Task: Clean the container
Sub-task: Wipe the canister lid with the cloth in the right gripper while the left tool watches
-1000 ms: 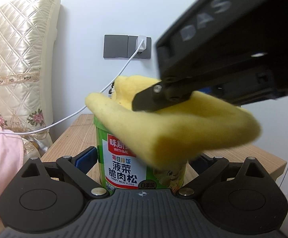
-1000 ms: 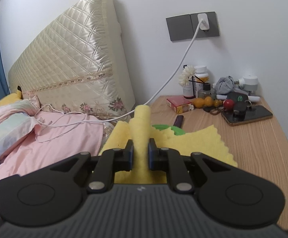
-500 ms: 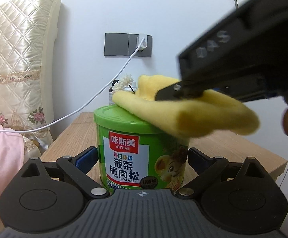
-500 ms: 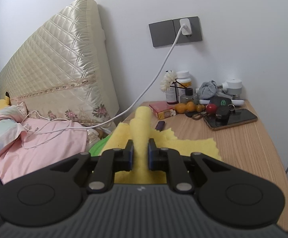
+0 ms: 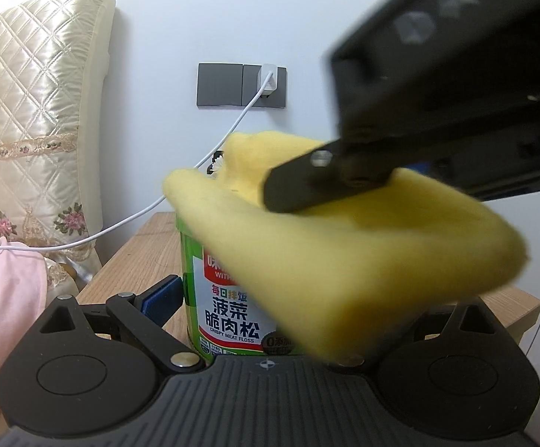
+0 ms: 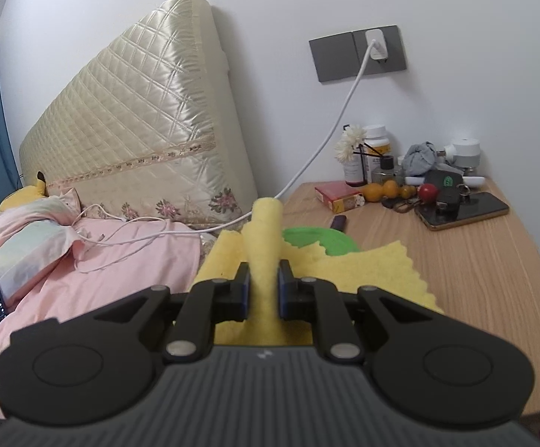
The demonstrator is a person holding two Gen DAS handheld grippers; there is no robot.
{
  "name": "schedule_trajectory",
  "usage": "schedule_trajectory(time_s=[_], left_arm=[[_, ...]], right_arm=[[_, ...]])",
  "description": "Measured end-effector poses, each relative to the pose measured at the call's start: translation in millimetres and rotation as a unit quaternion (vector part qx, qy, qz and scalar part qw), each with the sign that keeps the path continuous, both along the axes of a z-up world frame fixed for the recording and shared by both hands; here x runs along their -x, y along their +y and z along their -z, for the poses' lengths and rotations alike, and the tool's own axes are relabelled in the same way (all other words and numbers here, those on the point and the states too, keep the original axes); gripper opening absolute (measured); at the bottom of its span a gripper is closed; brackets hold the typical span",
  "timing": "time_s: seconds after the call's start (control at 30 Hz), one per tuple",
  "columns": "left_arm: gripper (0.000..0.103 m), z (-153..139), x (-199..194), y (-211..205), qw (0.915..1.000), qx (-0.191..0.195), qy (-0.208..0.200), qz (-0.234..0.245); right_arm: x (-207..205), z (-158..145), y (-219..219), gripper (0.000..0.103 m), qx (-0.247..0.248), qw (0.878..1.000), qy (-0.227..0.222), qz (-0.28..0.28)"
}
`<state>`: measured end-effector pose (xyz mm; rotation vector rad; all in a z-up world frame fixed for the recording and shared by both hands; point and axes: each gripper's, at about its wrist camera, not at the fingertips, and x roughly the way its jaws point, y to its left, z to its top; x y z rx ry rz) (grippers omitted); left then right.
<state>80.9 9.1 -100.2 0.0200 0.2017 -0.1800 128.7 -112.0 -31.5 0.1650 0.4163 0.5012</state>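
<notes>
While clutter crowds the surface's far edge, the yellow cloth hides the green container's lid. The left hand-held gripper clamps the container; the right hand-held gripper pinches the cloth above it.

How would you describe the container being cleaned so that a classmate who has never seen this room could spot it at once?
Start at the wooden bedside table beside the bed. At the table's near end stands a green tub, partly draped by a yellow cloth. Unlike the small bottles and clutter by the wall, it has a green lid and a red and white label reading "Crispy Meat Floss".
</notes>
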Motion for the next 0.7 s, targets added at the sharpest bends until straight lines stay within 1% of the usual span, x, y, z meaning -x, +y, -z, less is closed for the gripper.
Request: schedule_trajectory(time_s=[0.1,0.27,0.57,0.7], left_arm=[[0.098,-1.6,14.3,-3.2,1.0,0.0,-0.001,0.001],[0.098,-1.6,17.2,-6.8,1.0,0.006,0.002,0.0],[0.097,3.1,5.3,-0.8,1.0,0.003,0.001,-0.001],[0.097,4.1,-0.4,1.1,1.0,0.003,0.002,-0.002]], right_arm=[[-0.9,-0.4,-5.9,0.015,0.004,1.0,-0.001,0.012],[-12.3,1.1,-12.6,0.015,0.008,0.999,-0.003,0.033],[-25.2,6.4,8.0,0.015,0.012,1.0,-0.013,0.018],[-24.3,7.3,8.0,0.015,0.012,1.0,-0.013,0.017]])
